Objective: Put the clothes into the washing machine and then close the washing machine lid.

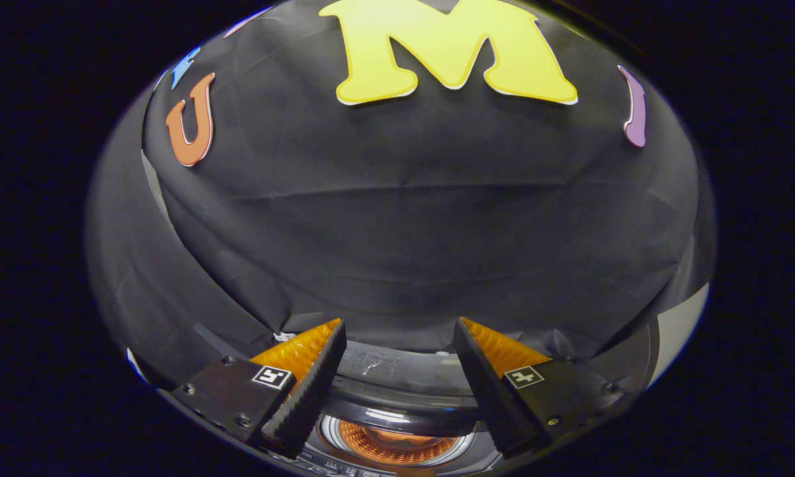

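Observation:
My gripper (399,326) stands open, its two fingers spread wide with nothing between them. Below and between the fingers I see the top of the washing machine (397,381), dark and glossy. A round window on its lid (389,442) shows something orange through the glass, close under the fingers. I cannot tell from here whether the lid is fully down. No loose clothes are in sight ahead of the fingers.
The booth's black cloth wall (411,225) rises close behind the machine and fills the space beyond the fingers. A pale panel edge (679,328) stands off to the right of the machine.

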Motion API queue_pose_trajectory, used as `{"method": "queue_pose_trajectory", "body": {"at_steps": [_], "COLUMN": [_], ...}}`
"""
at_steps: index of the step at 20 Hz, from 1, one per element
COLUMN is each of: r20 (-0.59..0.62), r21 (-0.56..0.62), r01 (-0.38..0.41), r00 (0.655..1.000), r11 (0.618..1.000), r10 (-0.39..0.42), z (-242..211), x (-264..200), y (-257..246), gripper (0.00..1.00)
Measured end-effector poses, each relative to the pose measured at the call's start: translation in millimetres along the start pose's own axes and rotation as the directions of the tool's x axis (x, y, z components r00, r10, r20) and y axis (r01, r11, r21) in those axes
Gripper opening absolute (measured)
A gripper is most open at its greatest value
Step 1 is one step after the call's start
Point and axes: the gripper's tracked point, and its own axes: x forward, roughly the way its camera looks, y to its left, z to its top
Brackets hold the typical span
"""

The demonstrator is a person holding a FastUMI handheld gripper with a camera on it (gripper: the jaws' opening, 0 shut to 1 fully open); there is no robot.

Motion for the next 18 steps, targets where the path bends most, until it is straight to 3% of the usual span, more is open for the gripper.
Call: {"method": "queue_pose_trajectory", "body": {"at_steps": [6, 18], "r20": [-0.071, -0.063], "r21": [0.028, 0.035], "r01": [0.002, -0.029], "r00": [0.998, 0.998], "r11": [1.0, 0.999], "r10": [0.0, 0.031], "z": [-13.5, -6.5], "x": [-0.4, 2.2], "y": [1.4, -0.9], "gripper": [1.0, 1.0]}}
